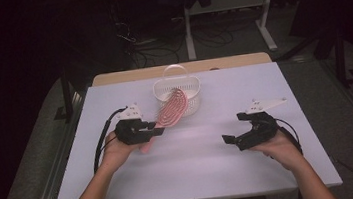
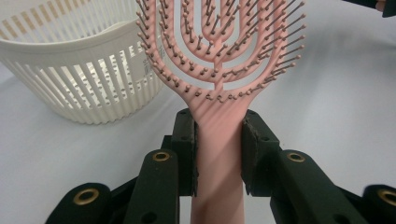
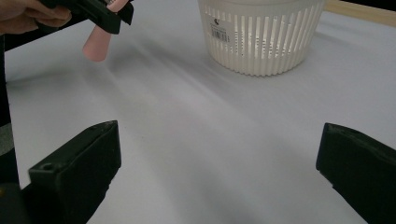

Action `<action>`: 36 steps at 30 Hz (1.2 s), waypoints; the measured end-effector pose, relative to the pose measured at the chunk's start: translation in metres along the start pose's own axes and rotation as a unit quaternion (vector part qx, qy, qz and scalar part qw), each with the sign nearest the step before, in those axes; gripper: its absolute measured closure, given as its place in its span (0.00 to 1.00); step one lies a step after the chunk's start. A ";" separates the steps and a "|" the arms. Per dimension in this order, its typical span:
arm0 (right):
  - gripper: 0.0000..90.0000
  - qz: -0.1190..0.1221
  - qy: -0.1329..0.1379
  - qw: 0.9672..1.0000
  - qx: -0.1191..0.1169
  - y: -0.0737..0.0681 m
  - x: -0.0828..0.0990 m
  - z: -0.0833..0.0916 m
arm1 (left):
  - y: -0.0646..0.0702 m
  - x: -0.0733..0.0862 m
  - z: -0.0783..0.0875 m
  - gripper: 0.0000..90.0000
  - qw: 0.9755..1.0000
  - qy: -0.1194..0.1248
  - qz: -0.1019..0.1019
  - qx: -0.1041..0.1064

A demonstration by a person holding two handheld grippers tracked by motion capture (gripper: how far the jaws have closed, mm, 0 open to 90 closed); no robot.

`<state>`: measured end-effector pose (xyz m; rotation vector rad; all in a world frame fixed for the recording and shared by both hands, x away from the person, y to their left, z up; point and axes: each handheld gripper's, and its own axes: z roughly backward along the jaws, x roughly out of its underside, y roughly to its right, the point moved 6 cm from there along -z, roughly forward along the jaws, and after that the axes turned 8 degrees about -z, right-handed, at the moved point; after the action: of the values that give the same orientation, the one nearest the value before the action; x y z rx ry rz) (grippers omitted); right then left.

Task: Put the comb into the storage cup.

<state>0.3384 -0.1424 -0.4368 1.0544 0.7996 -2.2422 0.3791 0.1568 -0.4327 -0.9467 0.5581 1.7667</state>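
left tongs point(image 1: 155, 128): clenched on the handle of the pink hairbrush point(image 2: 219, 70), head raised toward the white basket point(image 1: 178, 95) at 1 o'clock, probably to drop it in | right tongs point(image 1: 232, 130): released, holding nothing, waiting at 3 o'clock over the worktop point(image 1: 197, 167)

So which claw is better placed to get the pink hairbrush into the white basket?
Left. The left claw already clamps the pink hairbrush by its handle beside the white basket; the right claw is open, empty and farther off.
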 end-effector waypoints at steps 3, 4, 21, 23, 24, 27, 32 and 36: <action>0.00 0.001 -0.002 1.000 0.009 0.001 -0.004 -0.001 | 0.000 0.001 -0.001 0.79 1.000 -0.002 -0.001 -0.001; 0.00 0.000 -0.002 1.000 0.009 0.001 -0.005 -0.001 | 0.000 0.001 -0.001 0.79 1.000 -0.001 0.000 -0.001; 0.00 0.003 -0.002 1.000 -0.012 -0.006 -0.030 -0.006 | 0.002 -0.001 -0.001 0.79 1.000 0.005 -0.003 -0.002; 0.00 0.004 -0.004 1.000 -0.015 -0.007 -0.032 -0.008 | 0.002 -0.001 -0.001 0.79 1.000 0.005 -0.005 -0.002; 0.00 0.003 -0.003 1.000 -0.017 -0.007 -0.033 -0.008 | 0.003 -0.001 -0.001 0.79 1.000 0.005 -0.005 -0.002; 0.00 0.003 -0.002 1.000 -0.022 -0.008 -0.036 -0.010 | 0.003 -0.001 -0.002 0.79 1.000 0.006 -0.007 -0.003; 0.00 0.003 0.001 1.000 -0.026 -0.010 -0.041 -0.013 | 0.004 -0.001 -0.002 0.79 1.000 0.005 -0.009 -0.003; 0.00 0.007 0.008 1.000 -0.029 -0.012 -0.047 -0.014 | 0.005 -0.002 -0.002 0.79 1.000 0.008 -0.010 -0.003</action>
<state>0.3630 -0.1142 -0.4032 1.0479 0.8556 -2.1876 0.3759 0.1521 -0.4330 -0.9669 0.5516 1.7445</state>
